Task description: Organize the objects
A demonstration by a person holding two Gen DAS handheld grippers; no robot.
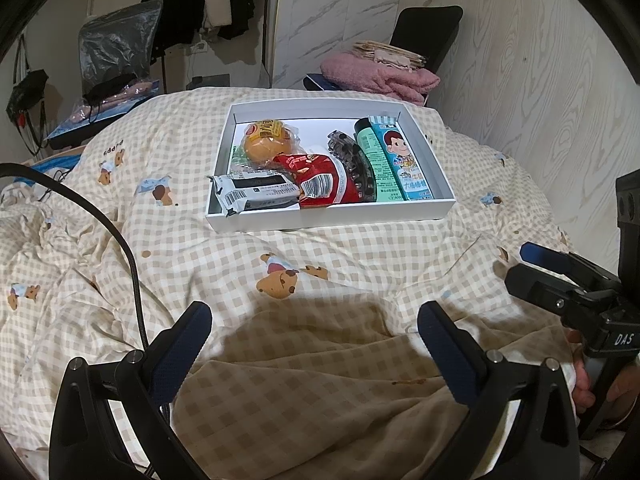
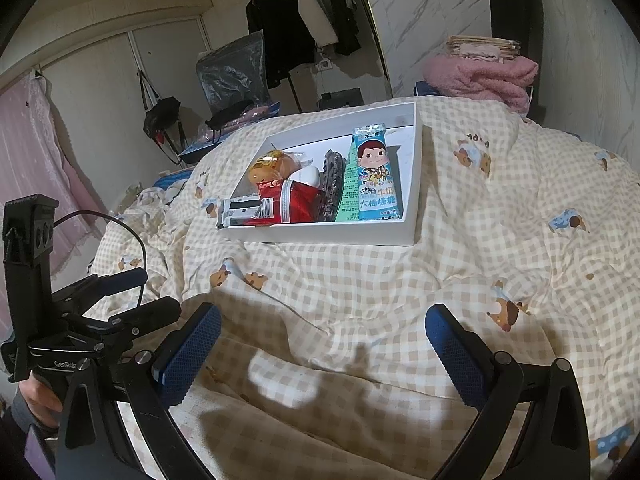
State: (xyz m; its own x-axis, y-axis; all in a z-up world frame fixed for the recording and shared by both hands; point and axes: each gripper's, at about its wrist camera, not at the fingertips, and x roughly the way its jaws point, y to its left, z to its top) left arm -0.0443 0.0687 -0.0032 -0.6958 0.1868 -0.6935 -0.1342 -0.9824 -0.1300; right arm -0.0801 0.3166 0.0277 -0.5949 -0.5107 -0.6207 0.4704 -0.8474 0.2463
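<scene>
A white box (image 1: 332,218) (image 2: 328,236) lies on the checked bed cover. Inside are a wrapped orange bun (image 1: 266,142) (image 2: 268,170), a red snack packet (image 1: 320,182) (image 2: 288,202), a black-and-white packet (image 1: 252,194) (image 2: 240,208) over the near left rim, a dark hair claw (image 1: 354,160) (image 2: 332,184), a green tube (image 1: 376,160) (image 2: 348,188) and a blue cartoon candy pack (image 1: 408,164) (image 2: 376,172). My left gripper (image 1: 314,336) is open and empty, well short of the box. My right gripper (image 2: 322,340) is open and empty, also short of it.
The bed cover (image 1: 280,272) is rumpled with bear prints. A black cable (image 1: 120,248) runs at the left. A pink blanket (image 1: 380,74) on a chair stands behind the bed. Dark clothes (image 2: 288,24) hang on a rack at the back.
</scene>
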